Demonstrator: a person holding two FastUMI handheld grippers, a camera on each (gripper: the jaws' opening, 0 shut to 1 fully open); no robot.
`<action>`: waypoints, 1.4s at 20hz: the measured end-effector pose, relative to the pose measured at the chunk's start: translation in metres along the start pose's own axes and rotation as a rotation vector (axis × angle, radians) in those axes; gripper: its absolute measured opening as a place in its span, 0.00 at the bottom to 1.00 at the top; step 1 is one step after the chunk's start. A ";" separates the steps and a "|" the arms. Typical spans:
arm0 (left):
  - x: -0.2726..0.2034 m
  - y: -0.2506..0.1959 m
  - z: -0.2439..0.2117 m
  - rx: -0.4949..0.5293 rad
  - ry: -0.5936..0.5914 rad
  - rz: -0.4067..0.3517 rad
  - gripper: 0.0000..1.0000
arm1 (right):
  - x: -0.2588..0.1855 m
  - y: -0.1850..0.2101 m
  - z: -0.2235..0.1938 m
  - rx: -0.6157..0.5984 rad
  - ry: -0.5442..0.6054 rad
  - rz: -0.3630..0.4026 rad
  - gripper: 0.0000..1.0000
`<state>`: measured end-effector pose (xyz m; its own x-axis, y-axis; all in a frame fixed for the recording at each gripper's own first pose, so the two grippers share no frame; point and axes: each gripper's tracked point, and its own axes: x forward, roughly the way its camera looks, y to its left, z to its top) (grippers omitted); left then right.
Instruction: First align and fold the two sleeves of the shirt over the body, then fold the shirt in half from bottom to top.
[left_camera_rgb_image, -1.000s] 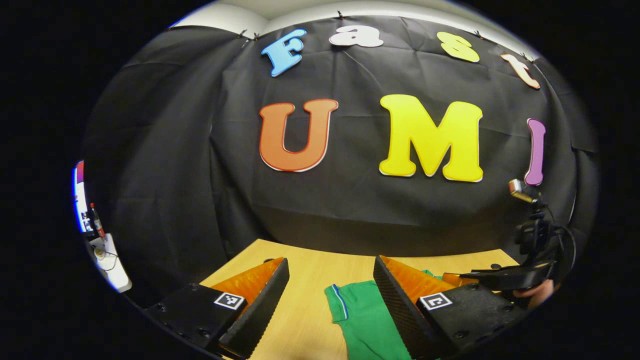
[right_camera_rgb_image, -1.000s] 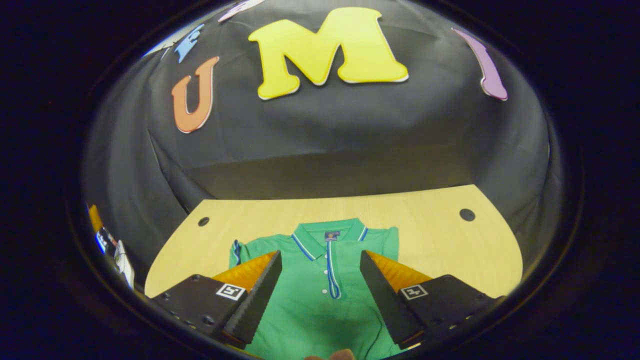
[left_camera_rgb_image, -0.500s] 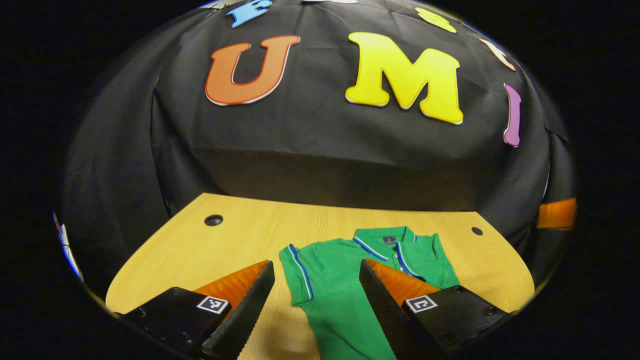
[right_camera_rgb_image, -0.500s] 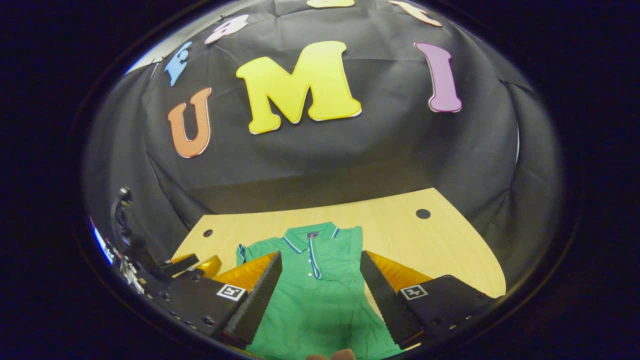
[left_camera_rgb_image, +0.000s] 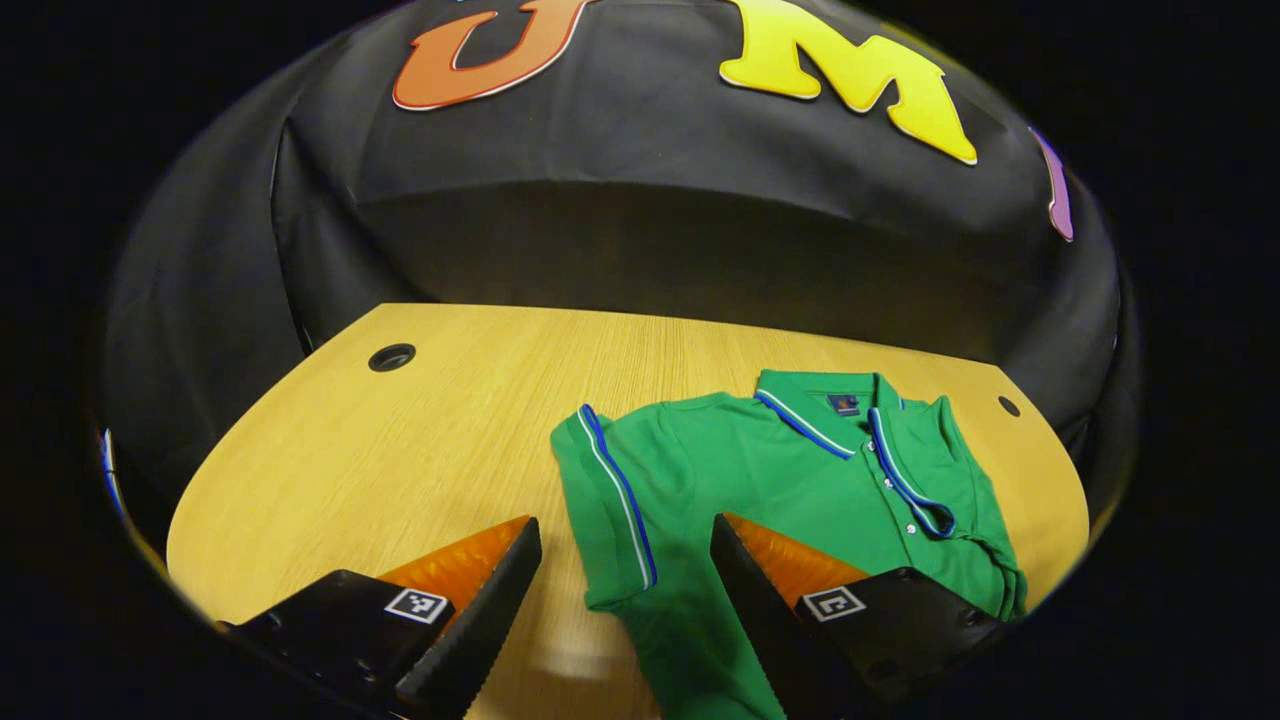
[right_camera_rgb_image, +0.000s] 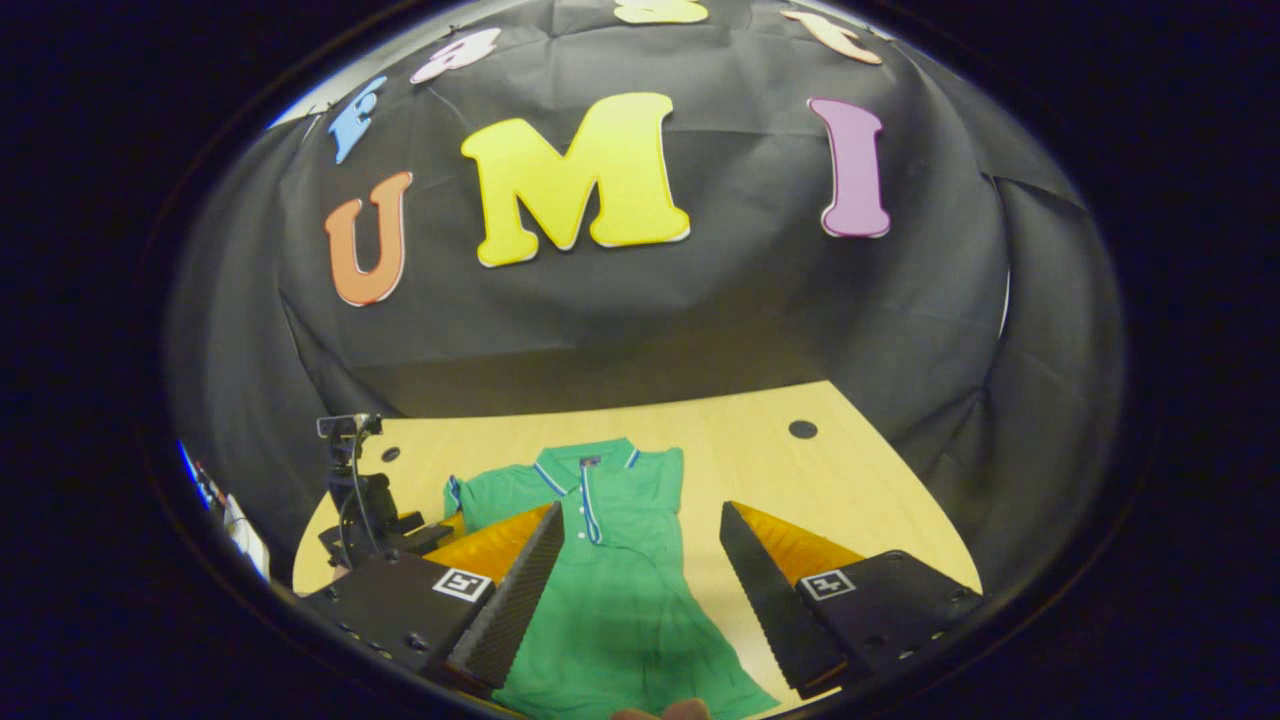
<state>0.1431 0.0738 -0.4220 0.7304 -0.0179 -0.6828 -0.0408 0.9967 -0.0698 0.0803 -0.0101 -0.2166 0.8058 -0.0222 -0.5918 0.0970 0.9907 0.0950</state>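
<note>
2 grippers hang over a wooden table where a green polo shirt lies flat, collar toward the wall. Left gripper, jaws spread, empty, hovers above the left sleeve. Right gripper, also spread and empty, hangs above the shirt's right edge. Sleeve folding looks barely begun; next, pinch the left sleeve's cuff.

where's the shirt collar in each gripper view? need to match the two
Left gripper view: collar right of centre, beyond the left tool's fingers.
Right gripper view: collar low, just left of centre, above the right tool.
Shared landmark: the table's round hole right of the collar.
</note>
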 end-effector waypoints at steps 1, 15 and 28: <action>0.005 0.001 -0.004 -0.001 0.014 -0.001 1.00 | 0.003 -0.001 -0.001 0.011 0.008 -0.003 0.96; 0.018 0.022 -0.016 0.008 0.034 -0.017 0.52 | 0.014 0.024 -0.006 -0.022 0.023 0.023 0.96; -0.010 0.012 0.034 0.061 -0.048 -0.043 0.06 | 0.001 0.019 -0.001 -0.056 -0.013 0.002 0.96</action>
<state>0.1582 0.0891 -0.3910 0.7624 -0.0588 -0.6444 0.0321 0.9981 -0.0530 0.0821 0.0093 -0.2159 0.8137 -0.0215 -0.5809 0.0625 0.9968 0.0508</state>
